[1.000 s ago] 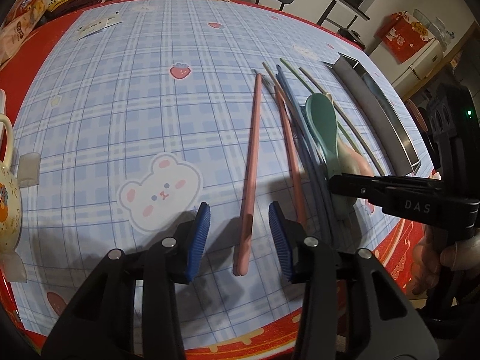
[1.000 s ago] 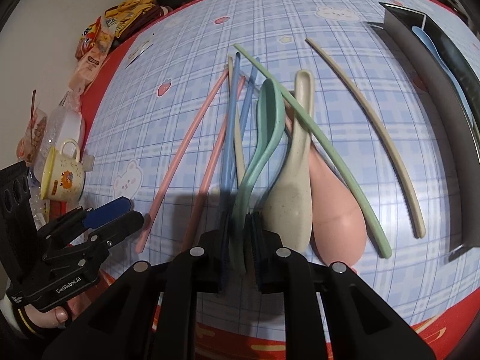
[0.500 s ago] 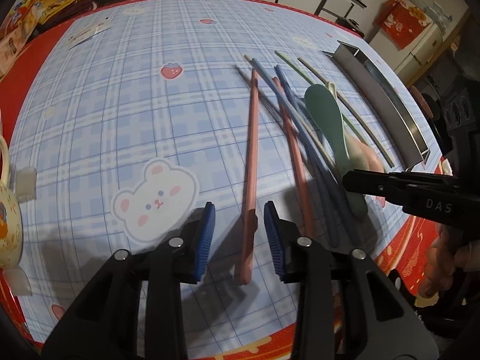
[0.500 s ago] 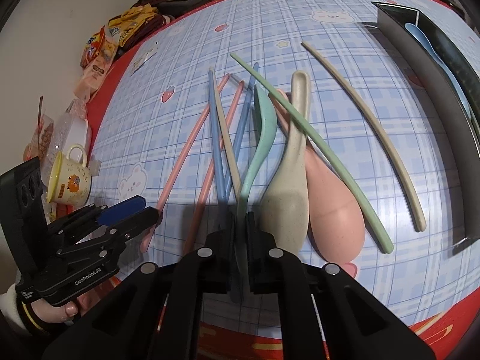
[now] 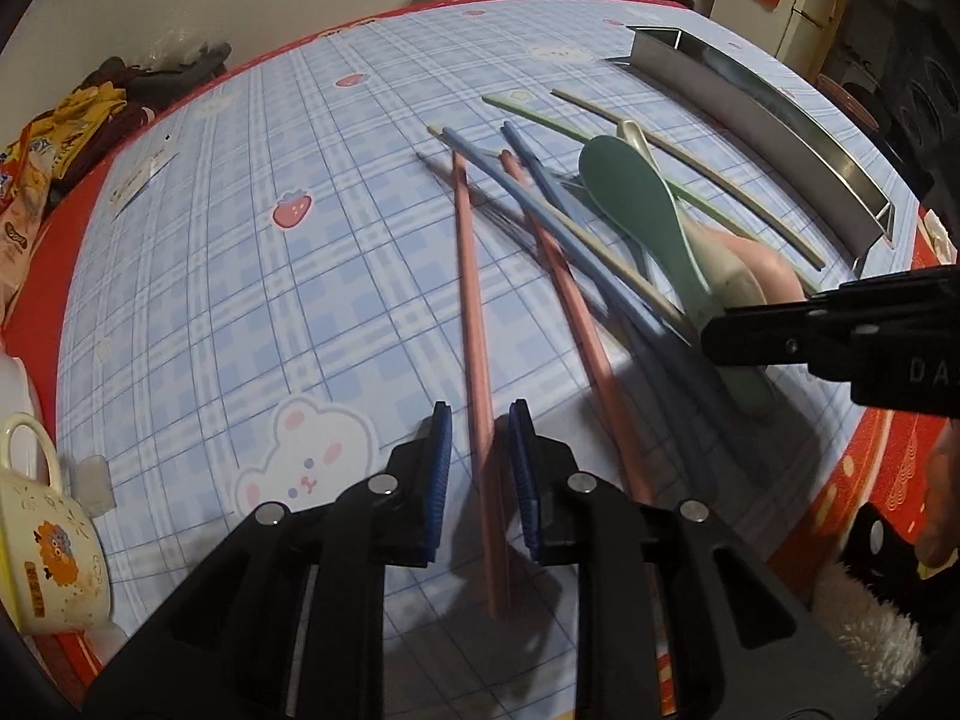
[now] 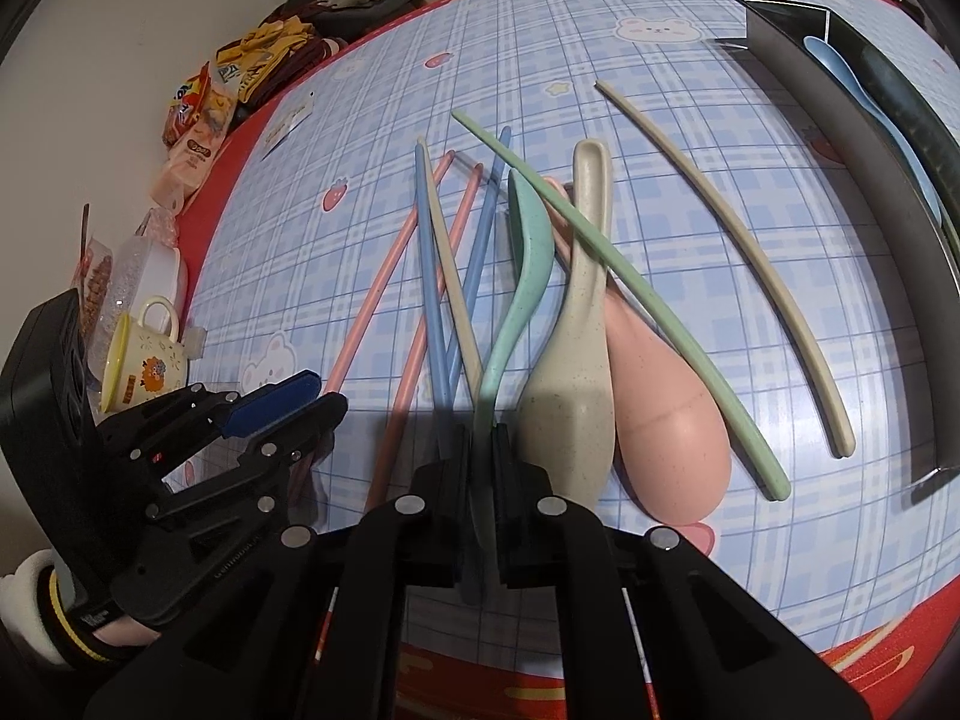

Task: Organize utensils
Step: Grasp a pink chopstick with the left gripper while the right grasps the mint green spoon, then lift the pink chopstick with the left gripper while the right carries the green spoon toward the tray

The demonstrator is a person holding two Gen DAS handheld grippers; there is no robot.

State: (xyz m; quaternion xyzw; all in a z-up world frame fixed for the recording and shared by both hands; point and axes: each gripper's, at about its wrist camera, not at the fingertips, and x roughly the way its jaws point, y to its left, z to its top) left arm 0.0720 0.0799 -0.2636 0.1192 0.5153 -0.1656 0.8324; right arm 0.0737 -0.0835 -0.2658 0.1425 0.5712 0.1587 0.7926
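Left wrist view: left gripper (image 5: 480, 468), blue pads astride the near end of a pink chopstick (image 5: 474, 324). Its jaws have just been closing; a narrow gap shows on either side, so the chopstick is not yet pinched. A second pink chopstick (image 5: 570, 312) lies just right. Far right, a metal tray (image 5: 774, 120). Near left, a mug (image 5: 48, 546).

Right wrist view: right gripper (image 6: 480, 462), closed on the handle of a teal spoon (image 6: 522, 276), with a blue chopstick (image 6: 429, 276) apparently caught alongside. A beige spoon (image 6: 576, 330) and a pink spoon (image 6: 666, 420) touch it on the right.

Risk: lifting may drag the crossed green chopstick (image 6: 630, 276) and neighbours; an off-centre pinch could roll the pink chopstick away.

Only the right view shows the blue spoon (image 6: 840, 69) inside the tray.
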